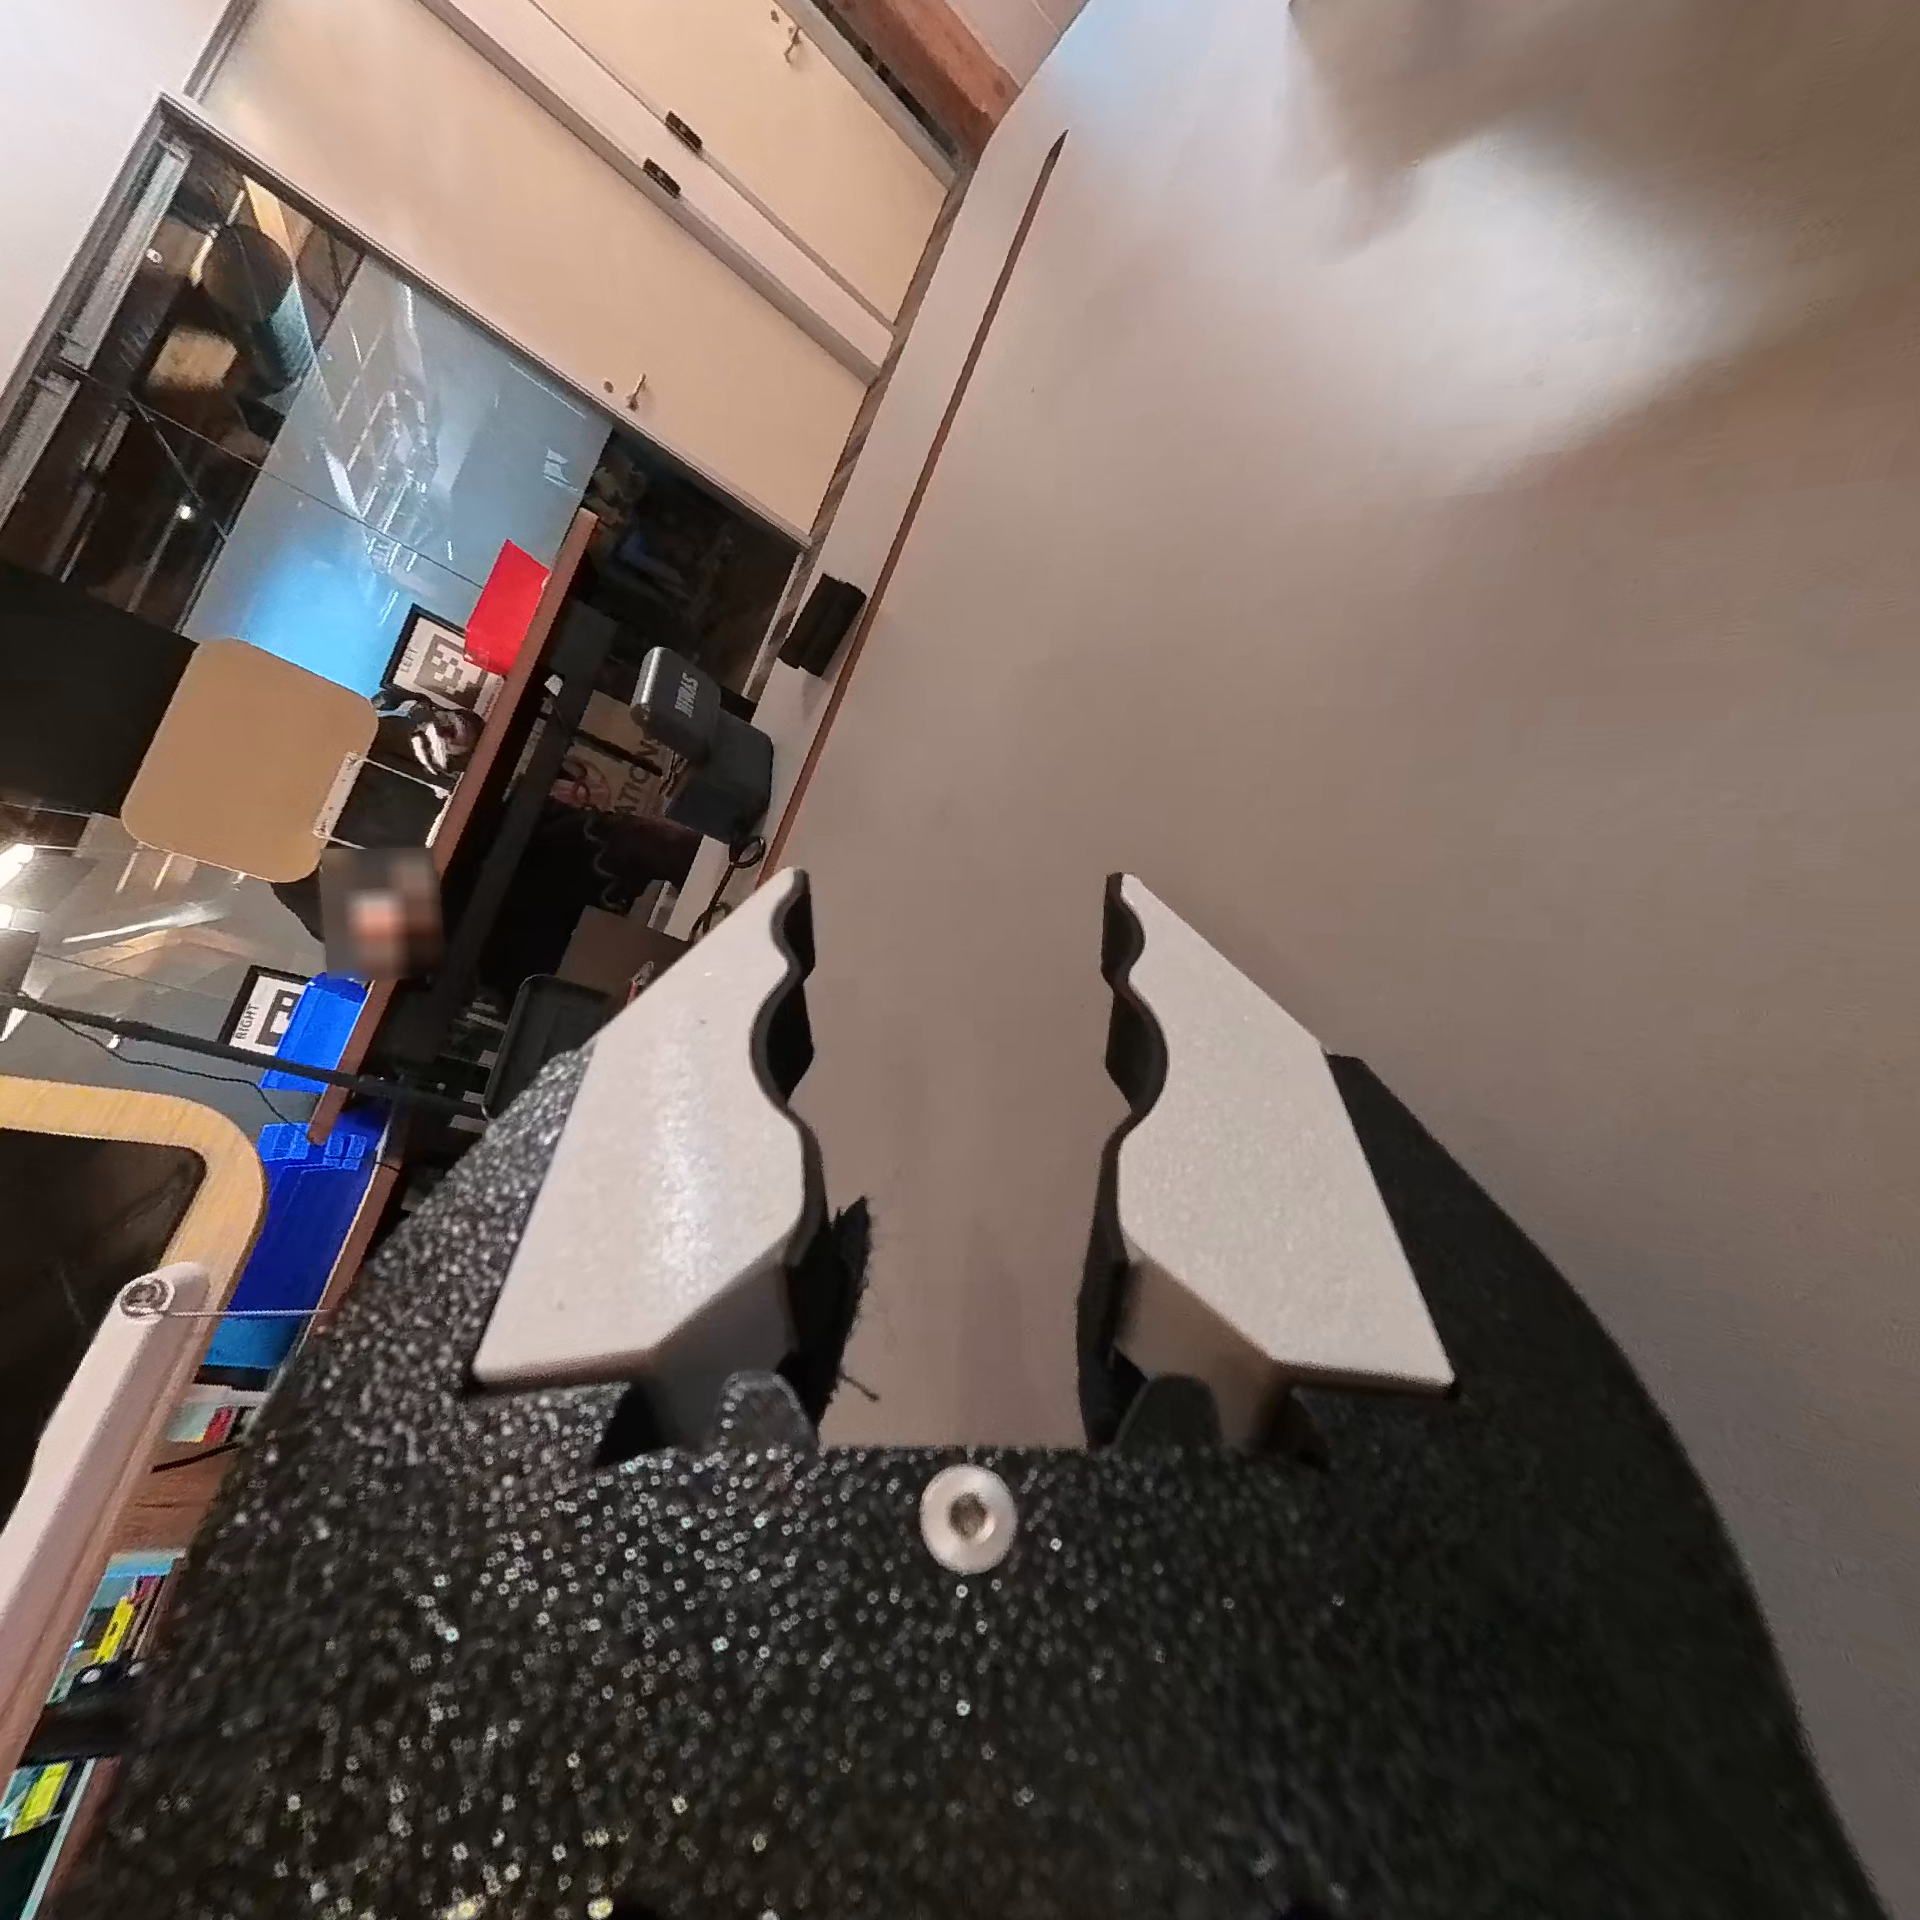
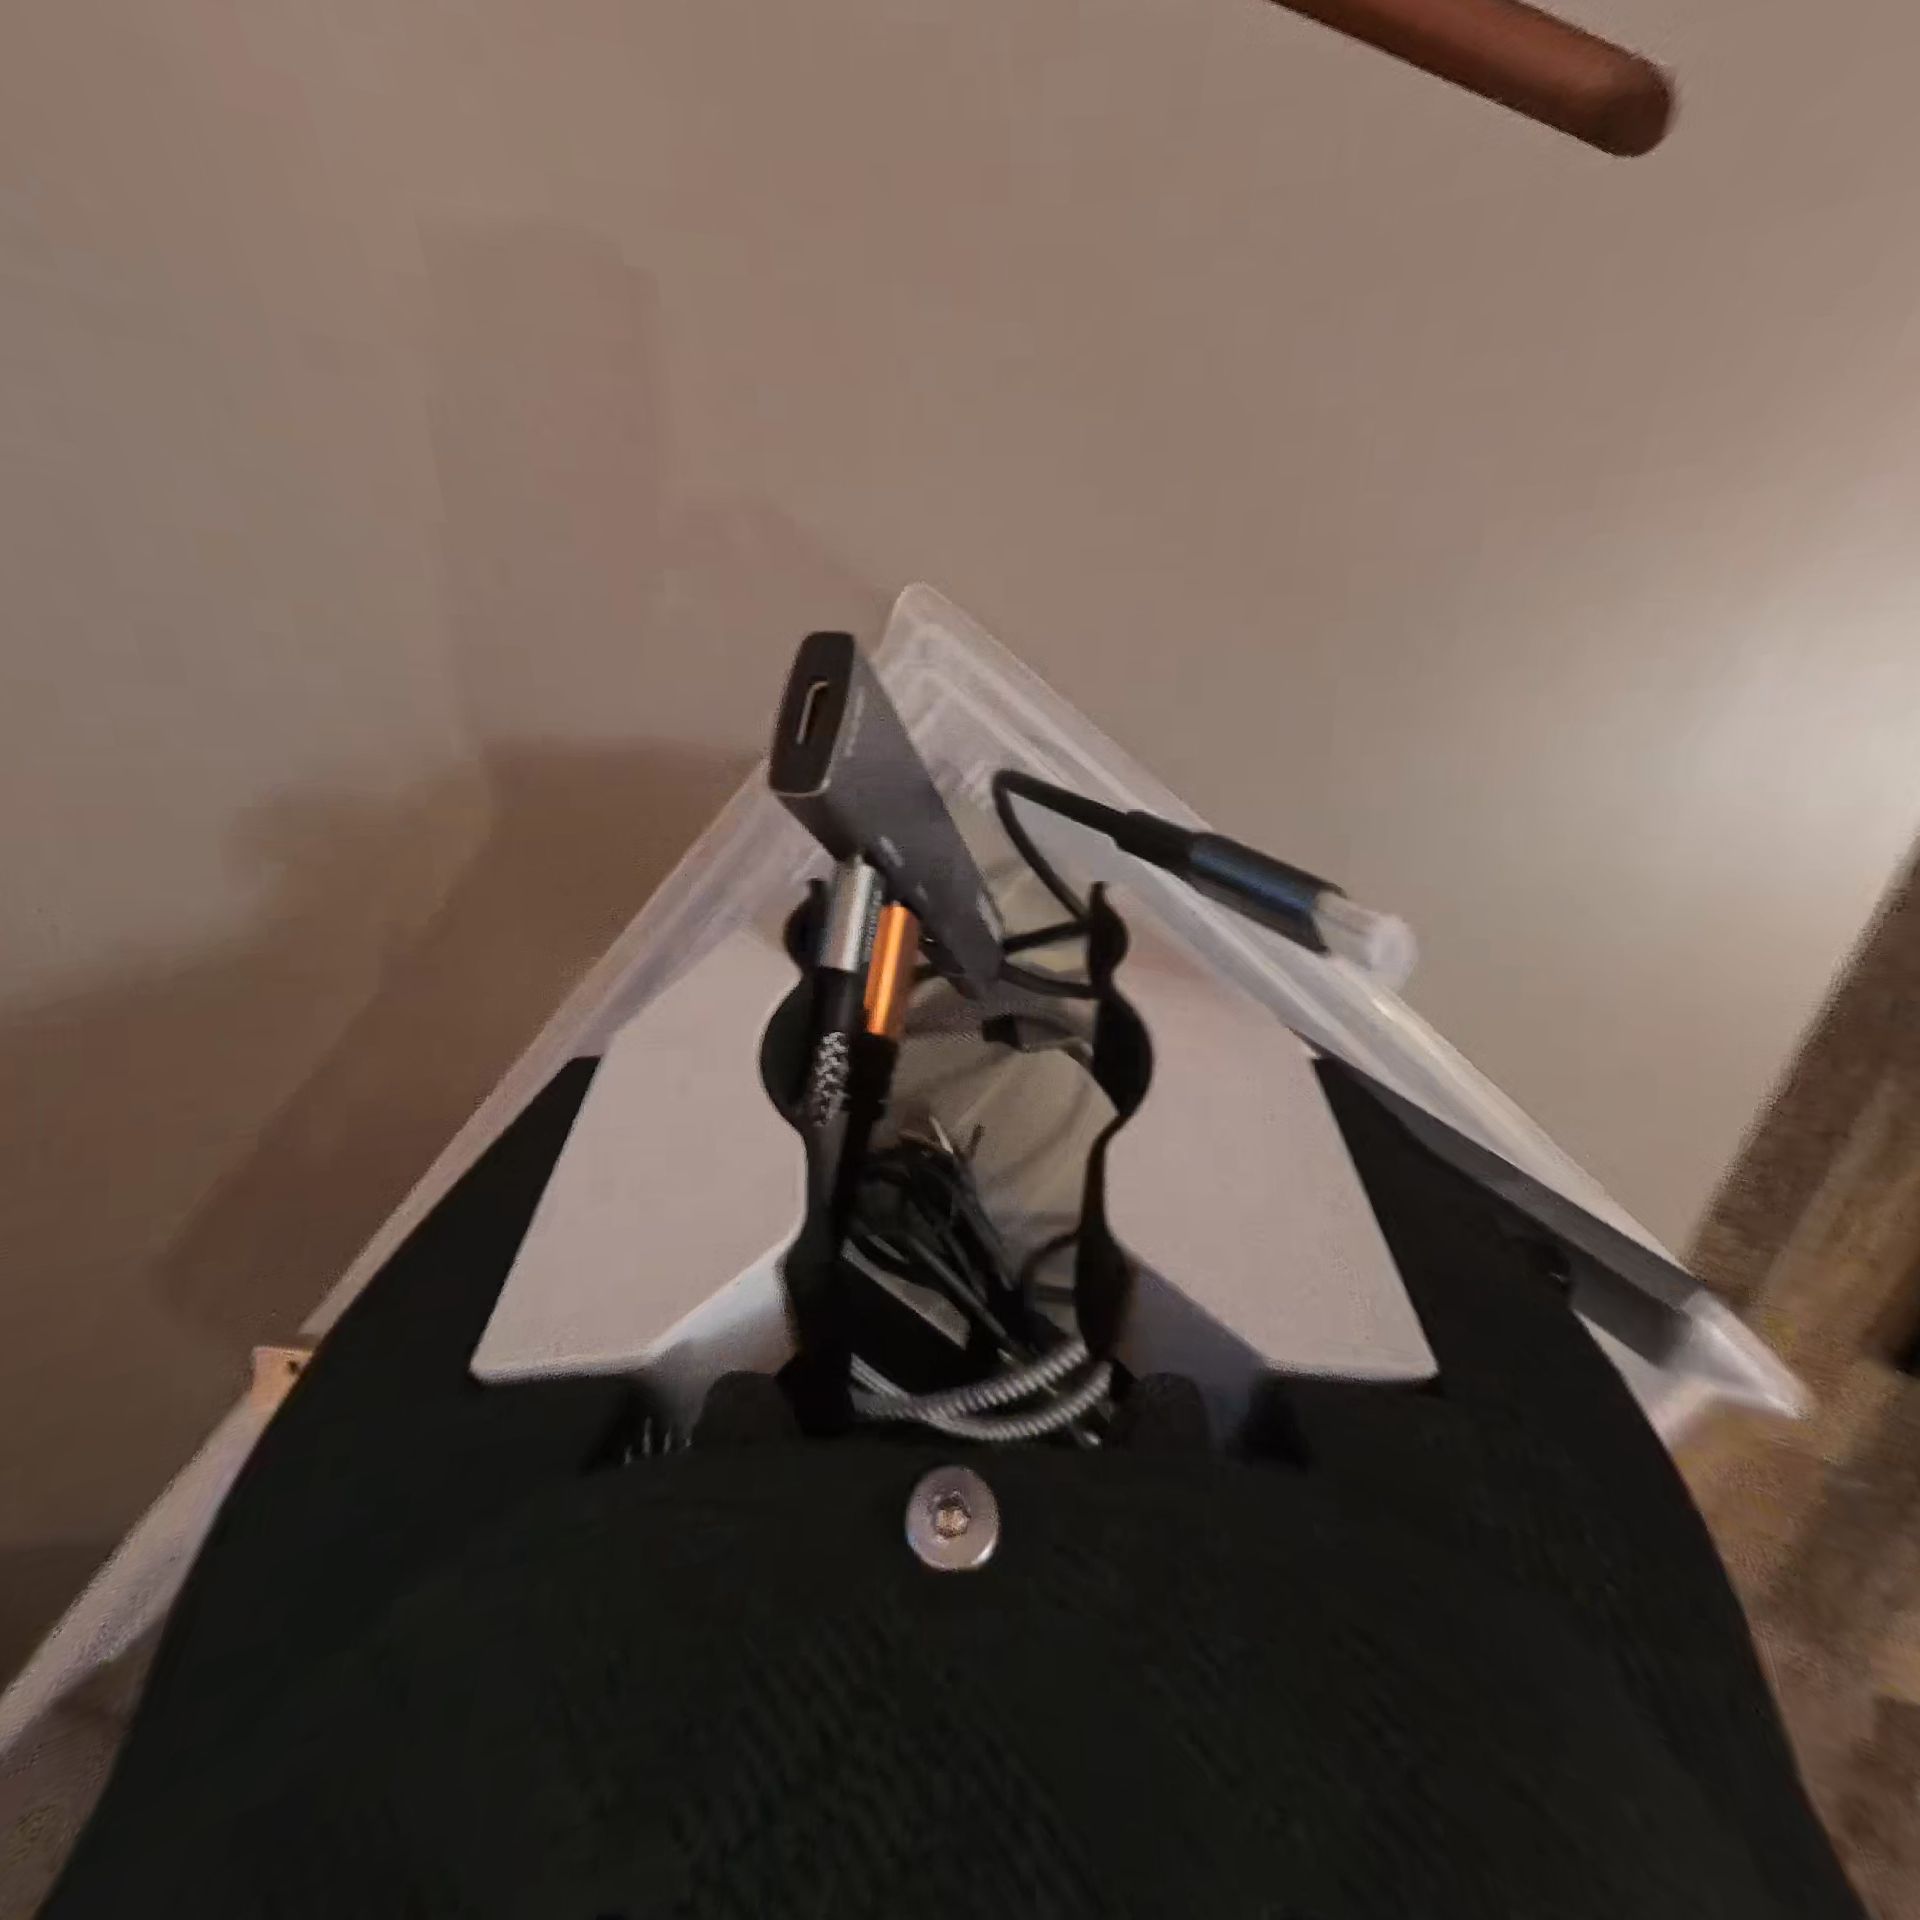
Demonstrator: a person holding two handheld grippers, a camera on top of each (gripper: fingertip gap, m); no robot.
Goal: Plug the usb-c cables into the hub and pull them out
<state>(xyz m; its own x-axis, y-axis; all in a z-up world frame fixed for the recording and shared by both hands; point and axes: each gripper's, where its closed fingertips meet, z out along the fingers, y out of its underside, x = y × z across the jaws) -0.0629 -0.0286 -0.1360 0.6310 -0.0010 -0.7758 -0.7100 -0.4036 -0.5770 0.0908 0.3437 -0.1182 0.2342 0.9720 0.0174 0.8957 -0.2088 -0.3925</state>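
Observation:
In the right wrist view, a grey hub [image 2: 873,790] stands tilted in a clear plastic bin [image 2: 1455,1049]. A silver-and-black braided cable [image 2: 844,935] and an orange-tipped cable [image 2: 894,966] are plugged into its side. The hub's own lead, with a blue-and-black plug [image 2: 1236,862], lies over the bin's rim. My right gripper [image 2: 951,904] is open just above the bin, its jaws on either side of the plugged cables and the hub's lower end, and the braided cable runs along the left finger. My left gripper [image 1: 956,888] is open and empty over the bare white table [image 1: 1351,727].
More loose cables [image 2: 966,1382] lie coiled in the bin. A brown rounded wooden bar [image 2: 1507,73] shows at the top right. In the left wrist view, a small black device [image 1: 821,623] sits at the table's far edge, with a tan chair [image 1: 249,758] and blue bins [image 1: 312,1039] beyond. There is about 40 cm between the tips of the two grippers.

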